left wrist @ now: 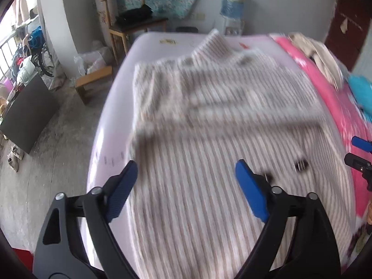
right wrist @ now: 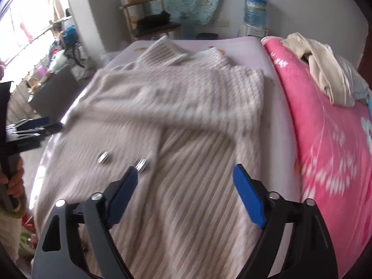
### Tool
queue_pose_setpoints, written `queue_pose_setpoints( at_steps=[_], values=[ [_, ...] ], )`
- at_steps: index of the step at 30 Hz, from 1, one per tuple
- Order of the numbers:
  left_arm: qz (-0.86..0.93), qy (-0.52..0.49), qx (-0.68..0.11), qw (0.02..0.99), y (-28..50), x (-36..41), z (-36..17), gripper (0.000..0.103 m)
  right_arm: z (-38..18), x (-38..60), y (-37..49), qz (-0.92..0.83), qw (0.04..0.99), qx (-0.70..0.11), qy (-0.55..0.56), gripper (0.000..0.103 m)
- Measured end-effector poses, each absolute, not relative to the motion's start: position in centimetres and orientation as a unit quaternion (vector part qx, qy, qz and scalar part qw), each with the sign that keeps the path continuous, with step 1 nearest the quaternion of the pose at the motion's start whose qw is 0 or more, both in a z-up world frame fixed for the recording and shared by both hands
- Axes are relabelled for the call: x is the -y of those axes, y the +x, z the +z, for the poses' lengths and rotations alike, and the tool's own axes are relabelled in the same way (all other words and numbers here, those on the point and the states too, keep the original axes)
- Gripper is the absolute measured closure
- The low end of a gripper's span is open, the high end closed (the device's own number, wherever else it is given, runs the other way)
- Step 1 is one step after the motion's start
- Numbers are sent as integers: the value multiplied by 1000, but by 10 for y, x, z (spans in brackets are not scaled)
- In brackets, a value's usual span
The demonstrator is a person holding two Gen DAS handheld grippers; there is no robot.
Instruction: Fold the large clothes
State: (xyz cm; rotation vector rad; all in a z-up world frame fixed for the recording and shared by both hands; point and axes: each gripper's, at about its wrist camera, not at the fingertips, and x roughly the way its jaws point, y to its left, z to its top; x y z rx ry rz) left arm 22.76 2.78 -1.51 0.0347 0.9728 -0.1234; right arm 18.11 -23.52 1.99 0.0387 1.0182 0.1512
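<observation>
A large beige ribbed sweater (left wrist: 209, 121) lies spread on a pale lilac mattress (left wrist: 111, 125), collar at the far end. It also shows in the right wrist view (right wrist: 176, 107), with two metal buttons (right wrist: 104, 157) near its lower middle. My left gripper (left wrist: 186, 174) is open and empty, hovering over the sweater's lower left part. My right gripper (right wrist: 186, 176) is open and empty above the sweater's lower right part. The right gripper's tip shows at the left view's right edge (left wrist: 359, 148). The left gripper shows at the right view's left edge (right wrist: 30, 127). Both views are motion-blurred.
A pink floral blanket (right wrist: 325, 139) covers the mattress's right side, with a beige garment (right wrist: 320, 65) piled on it. A wooden chair (left wrist: 130, 21) and a water dispenser (left wrist: 232, 7) stand beyond the far end. A dark cabinet (left wrist: 28, 114) and clutter stand on the floor at left.
</observation>
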Motion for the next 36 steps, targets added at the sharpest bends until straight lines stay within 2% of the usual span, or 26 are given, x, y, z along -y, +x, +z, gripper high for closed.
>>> queue_pose_setpoints(
  at_steps=[5, 12, 15, 17, 21, 25, 36],
  values=[
    [-66, 27, -498, 864, 187, -8, -44, 19, -3, 220, 134, 80, 856, -511, 28, 18],
    [-49, 43, -525, 848, 174, 11, -83, 18, -37, 220, 114, 48, 849, -526, 19, 18],
    [-36, 53, -522, 851, 173, 12, -86, 11, -48, 224, 111, 41, 846, -532, 23, 18],
    [-34, 45, -523, 850, 173, 8, -88, 9, -54, 228, 109, 39, 843, -535, 34, 14],
    [-32, 36, -520, 853, 170, 4, -90, 8, -59, 226, 105, 46, 847, -528, 28, 6],
    [-25, 34, -517, 855, 167, 6, -91, 7, -63, 218, 102, 39, 849, -526, 0, 6],
    [-18, 28, -527, 849, 169, 7, -89, 6, -63, 221, 101, 38, 859, -510, 13, 6]
  ],
)
